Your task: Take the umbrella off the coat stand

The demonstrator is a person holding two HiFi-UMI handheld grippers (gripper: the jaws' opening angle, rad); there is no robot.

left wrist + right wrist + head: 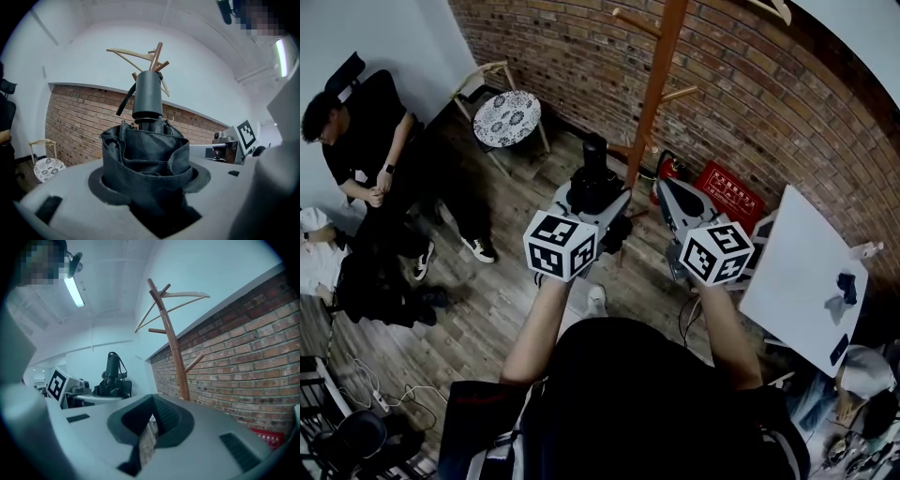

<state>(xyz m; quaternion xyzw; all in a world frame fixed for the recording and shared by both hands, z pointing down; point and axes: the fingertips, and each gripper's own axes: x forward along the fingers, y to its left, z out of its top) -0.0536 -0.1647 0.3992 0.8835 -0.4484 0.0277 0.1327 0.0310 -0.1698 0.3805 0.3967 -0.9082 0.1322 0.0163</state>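
Observation:
A folded black umbrella (593,176) stands upright between the jaws of my left gripper (598,204), its stubby handle on top. In the left gripper view the umbrella (146,154) fills the gap and both pads press into its bunched cloth, so my left gripper (147,174) is shut on it. The wooden coat stand (649,94) rises just beyond, apart from the umbrella, and its top pegs (157,52) show behind the handle. My right gripper (666,190) hangs beside the left, close to the stand's pole (171,341), its jaws (152,420) shut on nothing.
A brick wall (741,84) runs behind the stand. A red crate (729,195) and a fire extinguisher (671,169) sit at its foot. A white table (797,272) is at the right. At the left are a round patterned stool (507,117) and a seated person (366,150).

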